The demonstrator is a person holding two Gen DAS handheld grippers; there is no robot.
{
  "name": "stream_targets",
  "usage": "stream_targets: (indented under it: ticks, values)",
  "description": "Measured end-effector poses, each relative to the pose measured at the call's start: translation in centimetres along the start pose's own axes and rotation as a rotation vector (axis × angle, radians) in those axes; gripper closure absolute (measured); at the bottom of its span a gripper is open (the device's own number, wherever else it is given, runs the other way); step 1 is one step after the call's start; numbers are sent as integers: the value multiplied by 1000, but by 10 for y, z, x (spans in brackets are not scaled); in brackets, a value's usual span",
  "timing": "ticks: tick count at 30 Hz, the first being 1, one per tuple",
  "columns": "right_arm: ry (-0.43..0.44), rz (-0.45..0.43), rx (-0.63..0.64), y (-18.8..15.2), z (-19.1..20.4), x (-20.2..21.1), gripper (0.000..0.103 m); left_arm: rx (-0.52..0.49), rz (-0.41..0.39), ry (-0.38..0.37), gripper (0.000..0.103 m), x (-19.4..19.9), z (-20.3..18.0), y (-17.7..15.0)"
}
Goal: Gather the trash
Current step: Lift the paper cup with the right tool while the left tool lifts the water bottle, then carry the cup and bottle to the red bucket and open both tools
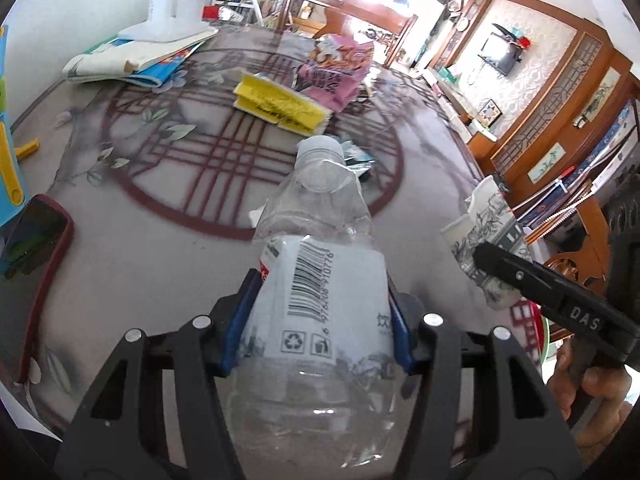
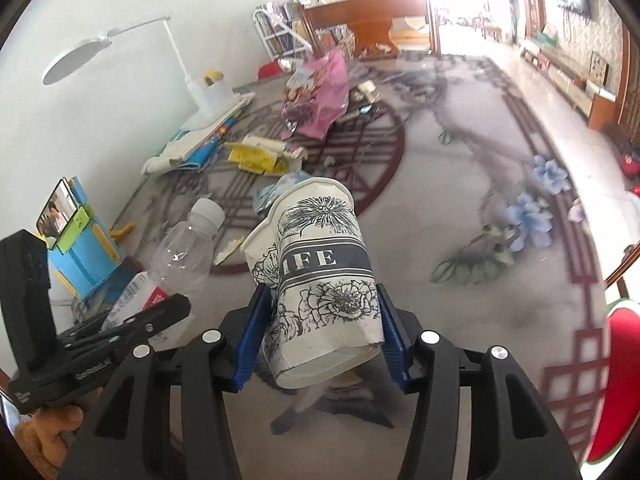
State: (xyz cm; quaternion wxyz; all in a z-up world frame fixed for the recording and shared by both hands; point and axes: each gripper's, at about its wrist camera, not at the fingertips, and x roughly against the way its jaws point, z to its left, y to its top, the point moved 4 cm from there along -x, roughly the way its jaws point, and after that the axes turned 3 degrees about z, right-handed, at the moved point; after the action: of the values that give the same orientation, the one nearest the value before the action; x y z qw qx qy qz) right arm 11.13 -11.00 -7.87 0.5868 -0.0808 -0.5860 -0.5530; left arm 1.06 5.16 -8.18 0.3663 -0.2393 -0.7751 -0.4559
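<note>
My left gripper (image 1: 320,312) is shut on a clear empty plastic bottle (image 1: 320,264) with a white barcode label, held above the round patterned table (image 1: 160,264). My right gripper (image 2: 320,320) is shut on a crushed paper cup (image 2: 320,264) with black flower print. The cup (image 1: 484,232) and the right gripper show at the right of the left wrist view. The bottle (image 2: 180,252) and the left gripper show at the left of the right wrist view. More trash lies on the table: a pink wrapper (image 1: 336,68), a yellow packet (image 1: 280,104), a small foil scrap (image 1: 356,160).
A white desk lamp (image 2: 120,40) stands on books (image 1: 132,64) at the table's far edge by the wall. A phone in a dark red case (image 1: 36,236) lies at the left. A blue and yellow holder (image 2: 84,248) carries a lit phone. A red stool (image 2: 620,380) stands at the right.
</note>
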Motion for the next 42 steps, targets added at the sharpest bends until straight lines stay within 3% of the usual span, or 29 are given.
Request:
stream_targets:
  ticks: [12, 24, 30, 36, 42]
  values:
    - [-32, -47, -114, -13, -66, 35, 53, -87, 22, -73, 48, -4, -65, -7]
    - [-51, -113, -404, -50, -178, 90, 53, -261, 55, -198, 48, -21, -186, -20]
    - [-155, -182, -576, -72, -237, 127, 53, -297, 111, -309, 48, -35, -249, -33]
    - [-264, -269, -755, -99, -291, 169, 52, -363, 165, -368, 48, -54, -304, -44]
    - [-286, -303, -894, -123, -322, 187, 52, -412, 241, -428, 48, -75, -345, -60]
